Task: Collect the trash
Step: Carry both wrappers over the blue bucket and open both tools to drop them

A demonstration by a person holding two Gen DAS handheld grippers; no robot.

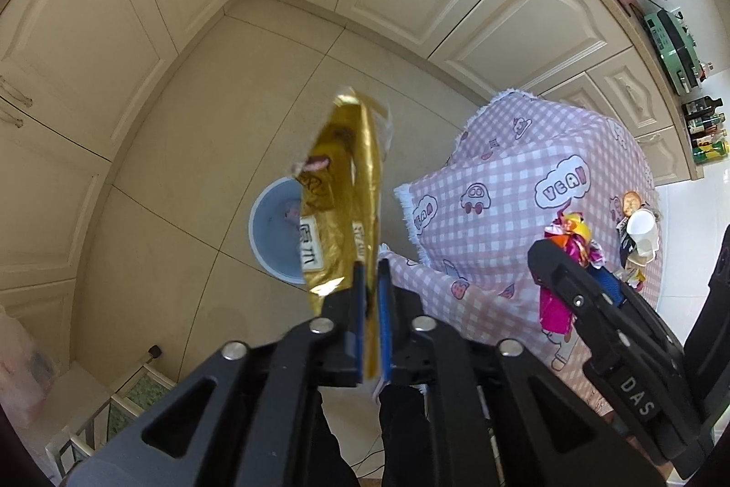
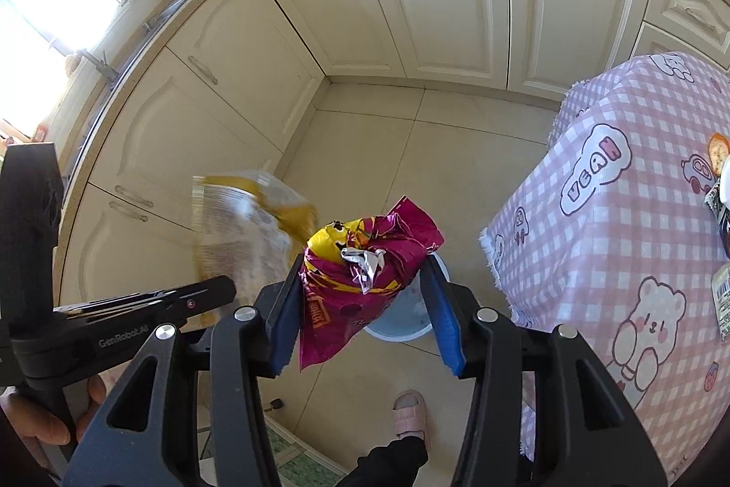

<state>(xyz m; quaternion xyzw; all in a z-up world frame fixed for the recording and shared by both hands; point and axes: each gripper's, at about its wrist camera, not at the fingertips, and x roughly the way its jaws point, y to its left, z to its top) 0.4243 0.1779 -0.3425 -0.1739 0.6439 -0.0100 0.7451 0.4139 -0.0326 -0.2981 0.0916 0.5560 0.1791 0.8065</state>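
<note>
Gold foil stood on edge between the blue pads of the left gripper (image 1: 372, 281), a flat gold wrapper (image 1: 340, 185) whose long axis ran straight out along the fingers. The jaws stood narrow, a sliver of gap showing on either side of the foil, so whether the pads pressed on it could not be told. Beyond the wrapper's near edge, and below it on the tiled floor, sat the pale blue bin (image 1: 276, 231), partly hidden behind the foil. The right gripper (image 2: 365, 304) held a crumpled magenta and yellow snack bag (image 2: 365, 263) clamped between its pads at middling width, and the bin's rim (image 2: 397, 334) showed directly beneath that bag. Both loads therefore hung over or just beside the bin's mouth, the right one seemingly more squarely above it. Further out, the pink checked tablecloth (image 2: 616, 213) carried more wrappers (image 1: 638, 231) at its far side.
</note>
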